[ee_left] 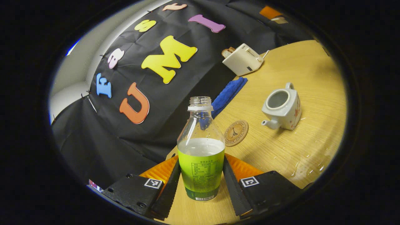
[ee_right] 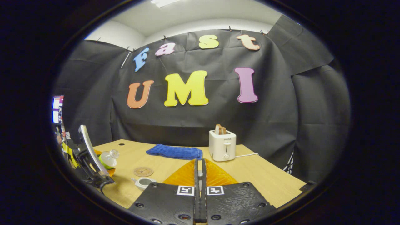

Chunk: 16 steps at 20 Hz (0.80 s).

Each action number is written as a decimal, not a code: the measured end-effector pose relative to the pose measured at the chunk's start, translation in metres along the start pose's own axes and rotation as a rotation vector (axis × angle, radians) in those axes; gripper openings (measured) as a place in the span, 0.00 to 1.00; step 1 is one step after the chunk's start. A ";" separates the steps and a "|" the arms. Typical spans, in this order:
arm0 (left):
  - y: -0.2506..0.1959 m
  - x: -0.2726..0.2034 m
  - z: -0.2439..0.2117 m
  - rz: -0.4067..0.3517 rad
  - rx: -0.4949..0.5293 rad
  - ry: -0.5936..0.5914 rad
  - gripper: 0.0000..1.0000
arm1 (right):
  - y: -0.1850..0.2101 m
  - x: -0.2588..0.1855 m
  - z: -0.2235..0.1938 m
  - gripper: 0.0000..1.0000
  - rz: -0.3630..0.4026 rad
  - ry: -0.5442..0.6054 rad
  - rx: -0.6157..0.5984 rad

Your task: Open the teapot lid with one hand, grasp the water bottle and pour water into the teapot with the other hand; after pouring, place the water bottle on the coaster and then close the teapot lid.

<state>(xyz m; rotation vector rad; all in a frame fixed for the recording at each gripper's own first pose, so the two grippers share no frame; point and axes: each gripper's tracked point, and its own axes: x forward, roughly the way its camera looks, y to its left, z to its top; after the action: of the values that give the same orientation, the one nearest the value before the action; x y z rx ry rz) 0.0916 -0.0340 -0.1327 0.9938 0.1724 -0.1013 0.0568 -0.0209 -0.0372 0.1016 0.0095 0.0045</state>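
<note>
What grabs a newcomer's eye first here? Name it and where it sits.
The uncapped water bottle, clamped between the left gripper's fingers, dominates the left gripper view. Beyond it on the wooden table sit the round coaster and the lidless white teapot. A white toaster stands by the wall.

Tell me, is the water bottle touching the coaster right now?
Apart. The left gripper view shows bare table between the water bottle, held in the left gripper, and the coaster.
</note>
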 end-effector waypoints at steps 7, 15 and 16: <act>-0.006 -0.012 0.008 -0.015 0.281 0.040 0.75 | -0.014 0.001 0.004 0.01 -0.053 -0.020 -0.021; -0.012 -0.016 0.019 -0.020 0.584 0.072 0.75 | -0.025 0.002 0.004 0.00 -0.090 -0.028 -0.017; -0.011 -0.014 0.021 -0.020 0.603 0.080 0.75 | -0.026 0.002 0.005 0.00 -0.092 -0.030 -0.020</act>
<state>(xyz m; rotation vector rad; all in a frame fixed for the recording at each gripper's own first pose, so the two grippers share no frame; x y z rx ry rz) 0.0779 -0.0575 -0.1280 1.5991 0.2314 -0.1360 0.0590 -0.0475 -0.0353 0.0811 -0.0161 -0.0891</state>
